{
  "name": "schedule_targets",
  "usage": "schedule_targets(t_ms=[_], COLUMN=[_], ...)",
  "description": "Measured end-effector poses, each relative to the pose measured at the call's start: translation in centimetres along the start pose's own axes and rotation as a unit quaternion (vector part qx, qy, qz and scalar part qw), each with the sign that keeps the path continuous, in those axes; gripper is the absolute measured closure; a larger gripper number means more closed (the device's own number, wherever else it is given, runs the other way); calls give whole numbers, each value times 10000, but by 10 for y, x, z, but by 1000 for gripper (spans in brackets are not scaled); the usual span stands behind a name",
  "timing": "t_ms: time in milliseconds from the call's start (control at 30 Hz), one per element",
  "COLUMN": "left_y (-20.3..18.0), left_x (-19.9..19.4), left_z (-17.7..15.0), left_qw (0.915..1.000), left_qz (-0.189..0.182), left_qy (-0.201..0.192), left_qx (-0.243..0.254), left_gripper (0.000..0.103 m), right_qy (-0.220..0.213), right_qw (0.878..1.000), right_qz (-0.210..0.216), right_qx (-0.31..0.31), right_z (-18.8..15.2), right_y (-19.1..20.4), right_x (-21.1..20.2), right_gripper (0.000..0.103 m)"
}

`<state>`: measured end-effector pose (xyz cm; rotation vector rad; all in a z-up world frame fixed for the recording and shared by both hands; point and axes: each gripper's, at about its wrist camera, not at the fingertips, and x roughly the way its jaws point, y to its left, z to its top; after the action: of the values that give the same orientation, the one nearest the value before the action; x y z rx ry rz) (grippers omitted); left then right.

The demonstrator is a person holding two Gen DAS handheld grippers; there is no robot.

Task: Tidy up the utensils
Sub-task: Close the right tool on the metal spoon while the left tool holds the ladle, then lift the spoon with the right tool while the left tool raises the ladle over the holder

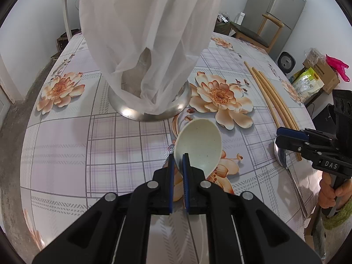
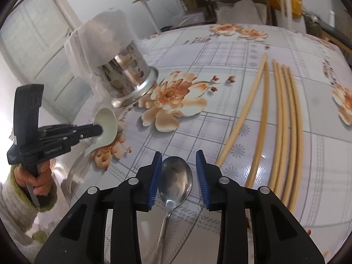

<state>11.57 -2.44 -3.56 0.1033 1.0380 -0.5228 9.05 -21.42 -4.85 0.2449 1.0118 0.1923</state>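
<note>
A: The cream ceramic spoon [image 1: 199,145] is pinched by its bowl rim in the left claw [image 1: 178,160], over the desk [image 1: 66,145] middle near the steel holder [image 1: 149,112]. Thin grip, it could slip.

B: The right claw [image 2: 178,173] is spread around the metal spoon [image 2: 176,178], tilted down. It might skid on closing.

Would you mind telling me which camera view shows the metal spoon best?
The right wrist view: the metal spoon lies on the tablecloth between the open fingers of the right gripper, bowl and handle both clear. The left wrist view shows it only near the right edge, its bowl partly hidden behind that gripper.
</note>
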Motion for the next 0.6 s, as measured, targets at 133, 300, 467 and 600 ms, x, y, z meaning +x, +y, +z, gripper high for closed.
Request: schedule_targets(t_ms=[133,300,467,600], left_y=[0,-1,-2,-2], left_x=[1,2,2,2], left_z=[0,0,0,0], left_qw=[10000,10000,10000,10000], left_qz=[4,26,39,55], left_qy=[-4,-3,-4,-6], left_qx=[-1,0,1,12], left_gripper=[96,96,96,96], right_qy=[49,62,51,7], right_qw=[9997,9995,9991,9994], right_qz=[74,85,-57,-142], right_qx=[-212,-291,-423,-327], right_z=[-1,-4,-7,-8], right_y=[3,5,11,13], right_x=[3,1,-1,-6], right_gripper=[76,90,98,100])
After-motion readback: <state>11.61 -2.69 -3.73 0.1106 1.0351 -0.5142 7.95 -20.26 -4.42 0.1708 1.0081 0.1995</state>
